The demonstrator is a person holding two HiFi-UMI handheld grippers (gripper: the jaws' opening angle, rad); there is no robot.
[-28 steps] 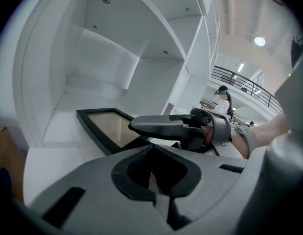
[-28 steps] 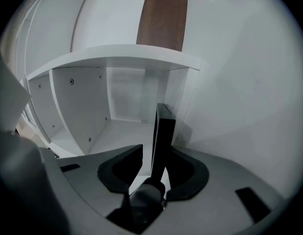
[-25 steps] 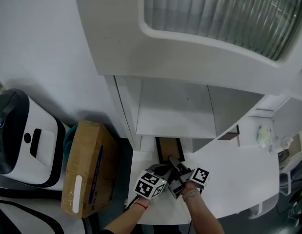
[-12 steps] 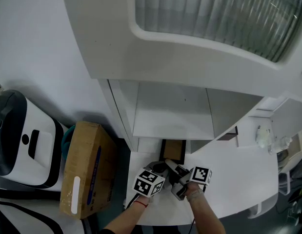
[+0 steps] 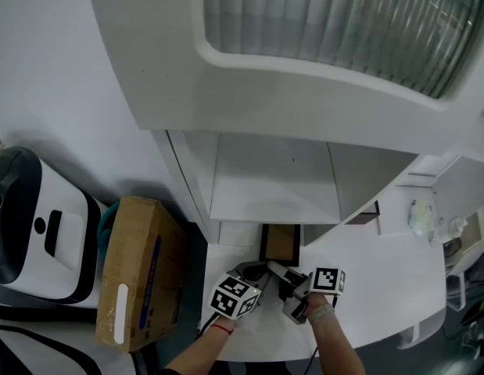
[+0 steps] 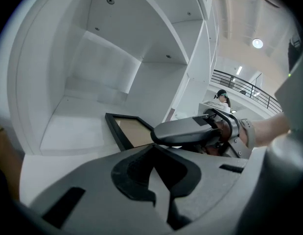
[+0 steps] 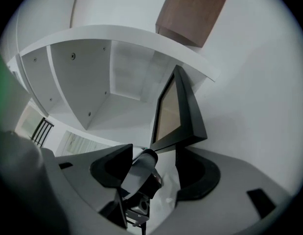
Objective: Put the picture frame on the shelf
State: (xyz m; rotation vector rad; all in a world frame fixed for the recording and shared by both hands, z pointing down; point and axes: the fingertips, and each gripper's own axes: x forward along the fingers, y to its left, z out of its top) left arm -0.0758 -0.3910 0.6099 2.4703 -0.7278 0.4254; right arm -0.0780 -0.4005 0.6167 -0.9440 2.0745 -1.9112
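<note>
The picture frame (image 5: 279,242), black with a brown panel, lies on the white surface at the mouth of the shelf's lower compartment (image 5: 273,180). Both grippers sit just in front of its near edge. My right gripper (image 5: 287,281) has just been opening. In the right gripper view its jaws stand wide apart around the frame's (image 7: 176,112) near corner, and the pads do not press on it. My left gripper (image 5: 261,273) is beside it on the left. Its jaws (image 6: 156,180) meet with nothing between them, and the frame (image 6: 128,130) lies ahead of them.
A cardboard box (image 5: 137,269) stands on the floor to the left, beside a white and black machine (image 5: 37,226). A cabinet with a ribbed glass door (image 5: 343,22) overhangs the shelf. A small brown item (image 5: 368,212) and a white chair (image 5: 460,272) are at the right.
The right gripper's jaws have spread apart off the frame. The frame now lies squarer and a little further in under the shelf. The left gripper has stayed put.
</note>
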